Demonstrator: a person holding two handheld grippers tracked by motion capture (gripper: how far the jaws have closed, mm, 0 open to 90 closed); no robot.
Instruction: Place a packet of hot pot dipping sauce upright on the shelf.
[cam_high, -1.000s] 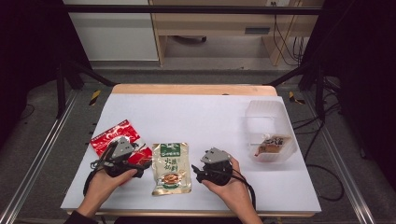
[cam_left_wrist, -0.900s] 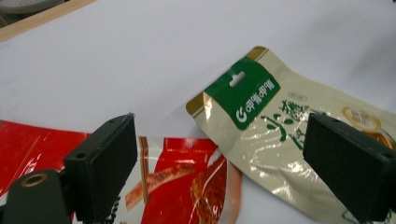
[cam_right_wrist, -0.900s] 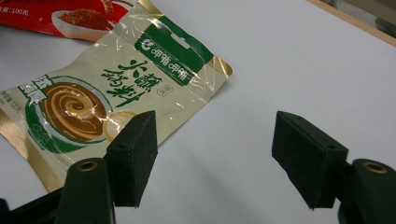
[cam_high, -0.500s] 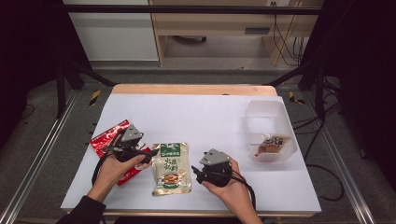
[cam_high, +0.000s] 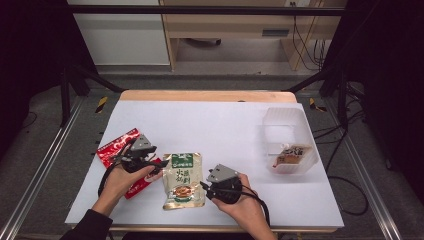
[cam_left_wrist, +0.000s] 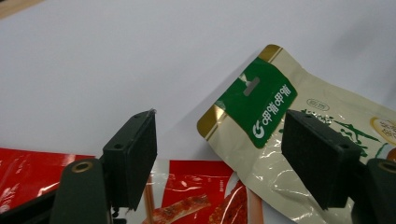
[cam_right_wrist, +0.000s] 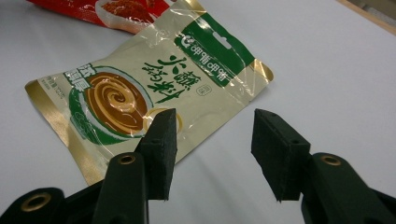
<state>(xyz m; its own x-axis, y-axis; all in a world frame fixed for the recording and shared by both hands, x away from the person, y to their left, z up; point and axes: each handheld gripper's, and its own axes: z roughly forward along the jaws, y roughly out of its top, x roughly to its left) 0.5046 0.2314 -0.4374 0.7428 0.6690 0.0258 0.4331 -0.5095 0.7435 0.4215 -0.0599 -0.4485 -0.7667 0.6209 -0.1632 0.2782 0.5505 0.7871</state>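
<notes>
Both tongs stand spread with nothing between the jaws. From above, the left gripper (cam_high: 159, 163) lies over the red packet (cam_high: 116, 147) and hides its middle; the left hand (cam_high: 122, 179) covers the lower part. In the left gripper view the red packet (cam_left_wrist: 196, 196) is cut off at the bottom edge, and one jaw stands in front of the beige pouch (cam_left_wrist: 261, 140), just beside its green top corner. The right gripper (cam_high: 202, 186) is held low by the right hand (cam_high: 240, 200), with its tips just beside the lower right edge of the beige pouch (cam_high: 183, 180), which lies flat at the front middle of the white table (cam_high: 225, 125). The pouch's green header carries white script that I cannot read; large dark Chinese characters stand under it, above a brown swirl picture. A clear box (cam_high: 290, 142) well apart at the right holds a small brown packet (cam_high: 289, 156), its label too small to read.
</notes>
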